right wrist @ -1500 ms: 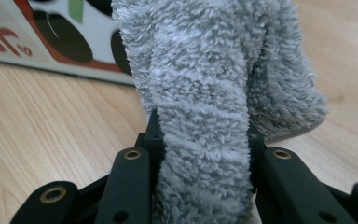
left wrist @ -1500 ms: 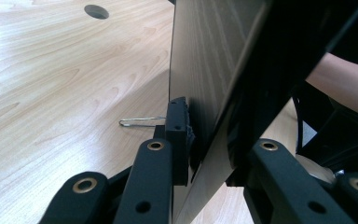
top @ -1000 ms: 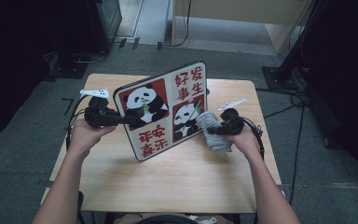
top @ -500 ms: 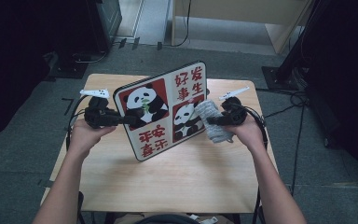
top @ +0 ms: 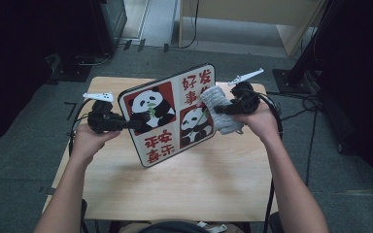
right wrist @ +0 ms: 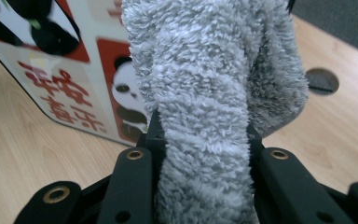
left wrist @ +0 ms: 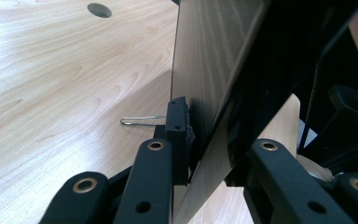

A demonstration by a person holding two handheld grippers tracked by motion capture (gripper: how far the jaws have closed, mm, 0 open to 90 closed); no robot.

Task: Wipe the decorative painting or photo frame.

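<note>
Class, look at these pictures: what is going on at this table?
A person is cleaning a panda picture board with two hand-held grippers. The left gripper is clamped on the board's edge and props it up, tilted, above the wooden table. The right gripper is shut on a grey fluffy cloth and holds it against the board's printed face, near its right edge.

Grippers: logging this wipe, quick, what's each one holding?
Left tool: closed on the panda board.
Right tool: closed on the grey cloth.
</note>
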